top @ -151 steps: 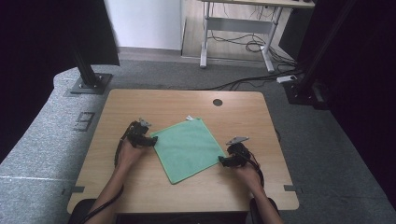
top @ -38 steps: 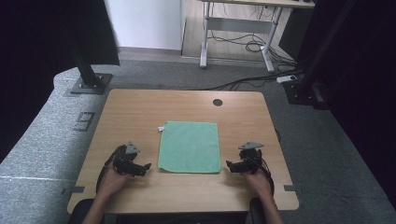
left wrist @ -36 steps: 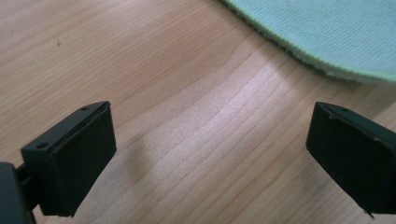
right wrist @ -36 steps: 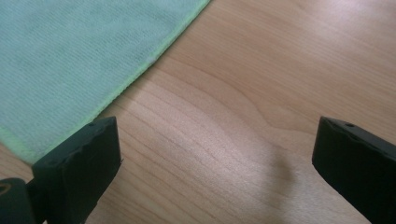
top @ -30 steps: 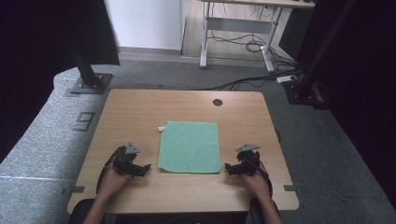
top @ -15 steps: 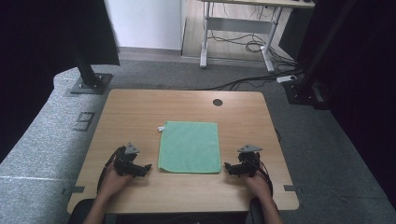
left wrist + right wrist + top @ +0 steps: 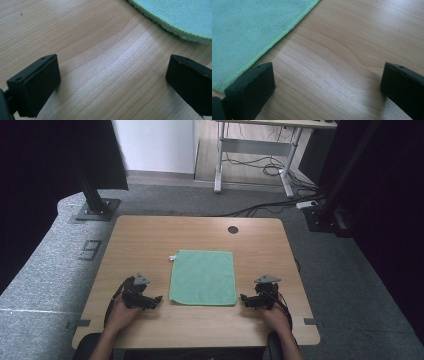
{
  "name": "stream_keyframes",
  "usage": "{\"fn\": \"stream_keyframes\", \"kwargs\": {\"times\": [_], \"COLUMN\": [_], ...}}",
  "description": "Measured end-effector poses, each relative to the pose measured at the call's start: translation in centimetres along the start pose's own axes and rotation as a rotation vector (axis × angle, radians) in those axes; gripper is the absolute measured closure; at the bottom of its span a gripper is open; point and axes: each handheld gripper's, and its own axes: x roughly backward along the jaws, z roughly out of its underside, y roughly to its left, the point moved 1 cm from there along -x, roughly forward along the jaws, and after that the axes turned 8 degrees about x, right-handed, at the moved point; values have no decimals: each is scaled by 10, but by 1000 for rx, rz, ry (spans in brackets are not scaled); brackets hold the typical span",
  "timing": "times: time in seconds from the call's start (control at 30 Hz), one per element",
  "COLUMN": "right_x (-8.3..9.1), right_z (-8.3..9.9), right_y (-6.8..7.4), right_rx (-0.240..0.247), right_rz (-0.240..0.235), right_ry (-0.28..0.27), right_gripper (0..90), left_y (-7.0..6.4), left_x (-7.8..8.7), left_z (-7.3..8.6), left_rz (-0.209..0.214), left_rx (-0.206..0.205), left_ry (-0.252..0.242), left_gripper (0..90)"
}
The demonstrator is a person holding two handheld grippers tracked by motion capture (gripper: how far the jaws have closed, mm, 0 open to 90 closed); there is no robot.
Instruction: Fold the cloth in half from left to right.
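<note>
Pale wood grain covers the surface (image 7: 150,240) in front of you, a rounded rectangle with a dark round hole (image 7: 233,229) near its far edge, right of centre. A green cloth (image 7: 203,277) lies flat and square at the middle of the frame, a small white tag (image 7: 172,257) at its upper left corner. Your left gripper (image 7: 156,299) rests at the lower left, just beside the cloth's near left corner, jaws spread wide with bare wood between them; your right gripper (image 7: 243,298) sits at the lower right, just off the cloth's right edge, jaws likewise released and holding nothing. Grey carpet (image 7: 60,270) surrounds the surface. Black curtains (image 7: 395,195) hang at the upper left and right. A desk frame (image 7: 260,145) with tangled cables (image 7: 265,169) beneath stands at the top centre.
</note>
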Motion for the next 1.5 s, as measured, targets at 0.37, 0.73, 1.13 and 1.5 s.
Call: {"fn": "stream_keyframes", "kwargs": {"times": [0.37,0.73,1.13,1.5], "right_x": [2,13,7,-8], "right_z": [-1,-16,-29,-26], "right_y": [0,11,34,39], "right_rx": [0,6,44,83], "right_rz": [-7,-38,-69,-31], "right_ry": [29,-9,-3,59], "right_gripper": [0,0,1,30], "left_y": [0,-1,-10,-8], "left_x": [0,1,-41,-57], "left_z": [-5,-40,-82,-70], "left_rz": [-6,3,1,-65], "left_rx": [1,-2,-17,-11], "left_ry": [24,-15,-30,-2], "left_gripper": [2,0,0,0]}}
